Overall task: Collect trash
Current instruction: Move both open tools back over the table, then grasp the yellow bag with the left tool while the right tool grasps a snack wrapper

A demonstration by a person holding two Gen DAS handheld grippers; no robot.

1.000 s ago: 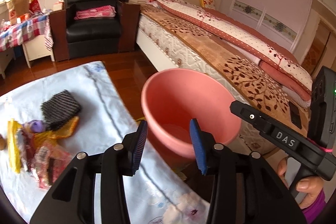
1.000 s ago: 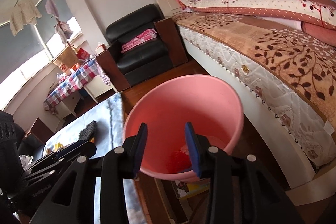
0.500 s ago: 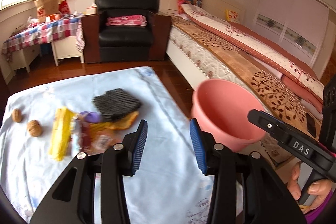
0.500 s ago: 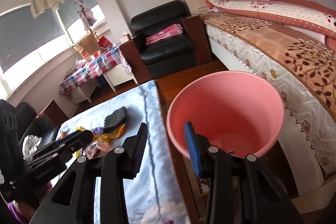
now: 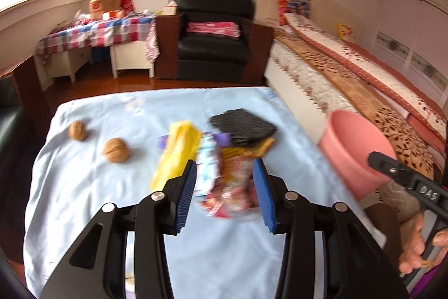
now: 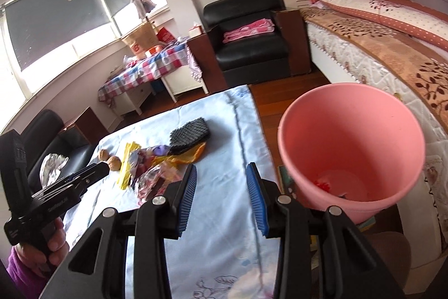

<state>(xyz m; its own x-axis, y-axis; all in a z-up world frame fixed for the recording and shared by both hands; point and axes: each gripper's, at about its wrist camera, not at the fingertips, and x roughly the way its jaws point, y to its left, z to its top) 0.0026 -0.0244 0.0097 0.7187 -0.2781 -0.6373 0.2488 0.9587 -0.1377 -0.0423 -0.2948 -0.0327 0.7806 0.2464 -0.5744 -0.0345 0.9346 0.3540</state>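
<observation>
Snack wrappers [image 5: 224, 175] lie heaped on the blue tablecloth [image 5: 98, 187]; left gripper [image 5: 224, 192] and right gripper [image 6: 221, 192] both gape empty beside the pink bucket [image 6: 350, 136].

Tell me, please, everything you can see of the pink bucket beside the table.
The pink bucket looks like smooth plastic, round, tapering toward its base, with no lid. It stands upright, open mouth up, between the cloth-covered table and the bed. A little red trash lies in the bottom. Neither gripper touches it.
</observation>
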